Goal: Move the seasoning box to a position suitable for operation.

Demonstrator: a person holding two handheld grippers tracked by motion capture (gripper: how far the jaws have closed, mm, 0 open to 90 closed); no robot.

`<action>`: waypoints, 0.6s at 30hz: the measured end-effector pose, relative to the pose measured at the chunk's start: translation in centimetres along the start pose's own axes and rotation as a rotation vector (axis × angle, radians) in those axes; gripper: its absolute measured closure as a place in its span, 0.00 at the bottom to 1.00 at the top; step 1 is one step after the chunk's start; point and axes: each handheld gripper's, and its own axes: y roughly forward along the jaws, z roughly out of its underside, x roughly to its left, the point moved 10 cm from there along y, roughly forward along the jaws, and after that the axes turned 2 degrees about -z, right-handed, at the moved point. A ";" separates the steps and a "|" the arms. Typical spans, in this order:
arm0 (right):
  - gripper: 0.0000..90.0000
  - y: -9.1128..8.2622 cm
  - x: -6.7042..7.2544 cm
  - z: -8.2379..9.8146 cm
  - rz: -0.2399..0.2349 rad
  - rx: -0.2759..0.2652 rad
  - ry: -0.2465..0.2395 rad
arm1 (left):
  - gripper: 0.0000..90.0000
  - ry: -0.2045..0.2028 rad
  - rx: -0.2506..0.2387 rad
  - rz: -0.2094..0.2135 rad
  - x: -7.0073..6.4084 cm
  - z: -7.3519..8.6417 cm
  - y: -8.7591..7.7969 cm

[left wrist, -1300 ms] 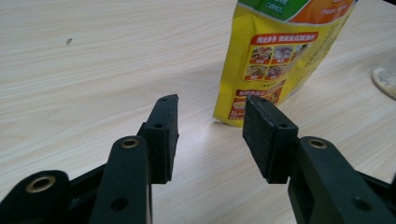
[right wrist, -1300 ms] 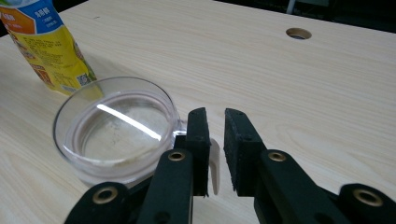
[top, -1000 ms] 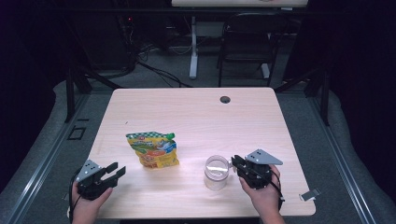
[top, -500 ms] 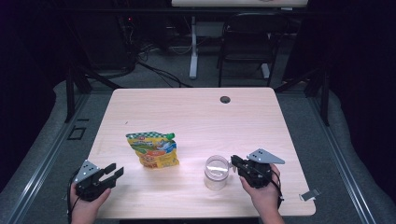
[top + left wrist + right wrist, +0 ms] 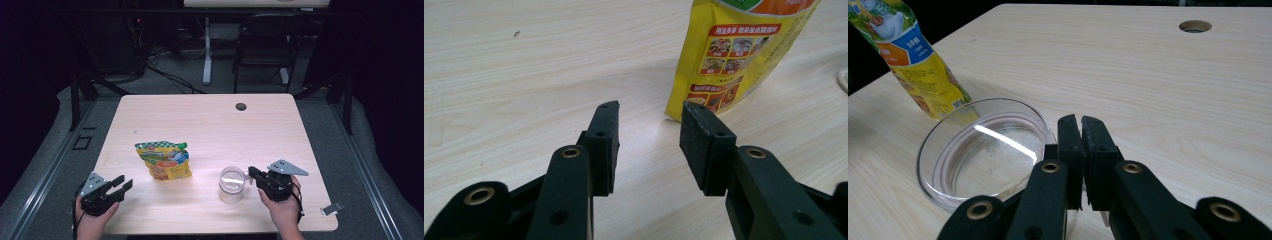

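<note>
Since the earlier frame little has shifted on the table; both my hands sit where they were, and only my right gripper has changed, its jaws having just been closing on the near rim of the jar; in the right gripper view the two black pads now stand almost together, a thin gap between them, at the jar's near edge; whether the glass wall is pinched between them I cannot tell, for the pads hide that part of the rim; in the high view the right gripper lies level by the front right of the table, its tips touching the jar from the right; the jar stands upright and open, clear glass, near the front edge, right of centre; my left gripper rests at the front left corner, jaws about half apart and holding nothing; in the left gripper view bare wood shows between its pads, and the pouch stands just beyond the right one, not touching it; the pouch, yellow with a green top, stands upright left of the jar and apart from it; a round hole sits near the table's far edge.
</note>
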 end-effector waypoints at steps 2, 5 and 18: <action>0.98 0.0 -0.1 0.0 -0.013 -0.007 0.025 | 0.67 0.000 -0.002 -0.001 0.0 0.0 0.0; 0.98 0.0 -0.2 0.1 -0.022 -0.006 0.032 | 0.67 0.003 0.004 0.001 0.0 0.0 -0.1; 0.98 0.0 -0.3 0.0 -0.037 -0.018 0.055 | 0.67 0.000 0.000 -0.007 0.1 0.1 -0.1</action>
